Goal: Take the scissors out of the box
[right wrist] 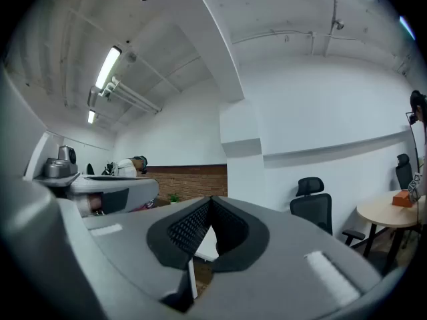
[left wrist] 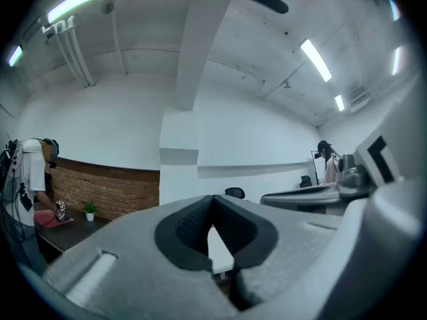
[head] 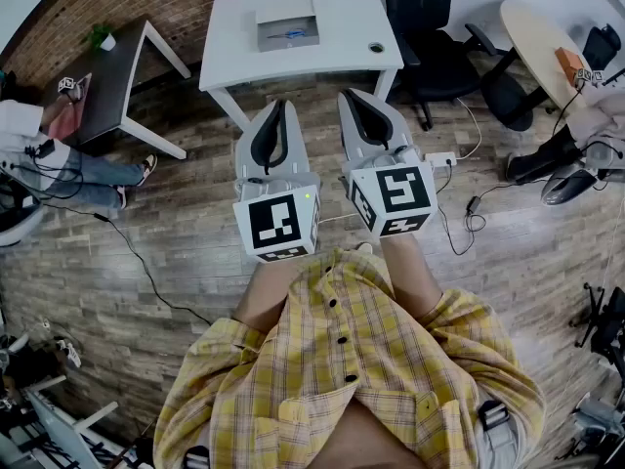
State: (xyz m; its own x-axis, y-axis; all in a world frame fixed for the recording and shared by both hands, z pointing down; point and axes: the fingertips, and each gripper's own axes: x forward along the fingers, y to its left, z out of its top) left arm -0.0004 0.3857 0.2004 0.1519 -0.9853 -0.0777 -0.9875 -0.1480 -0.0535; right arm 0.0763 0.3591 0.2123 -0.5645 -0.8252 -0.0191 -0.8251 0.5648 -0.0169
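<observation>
In the head view a shallow grey box [head: 287, 25] sits on the white table [head: 342, 57] straight ahead, with a small bluish thing [head: 293, 35] inside that is too small to identify as scissors. Both grippers hang side by side over the wooden floor, short of the table. My left gripper [head: 280, 107] is shut with nothing in it, and my right gripper [head: 350, 97] is shut and empty too. The left gripper [left wrist: 212, 200] and the right gripper [right wrist: 211, 201] each show their tips touching in their own views, aimed across the room at a white wall.
A dark side table [head: 107, 81] with a small plant [head: 103, 38] stands left, and a seated person [head: 59, 159] is beside it. A black office chair [head: 430, 27] and a round table [head: 542, 32] are to the right. Cables [head: 459, 203] trail on the floor.
</observation>
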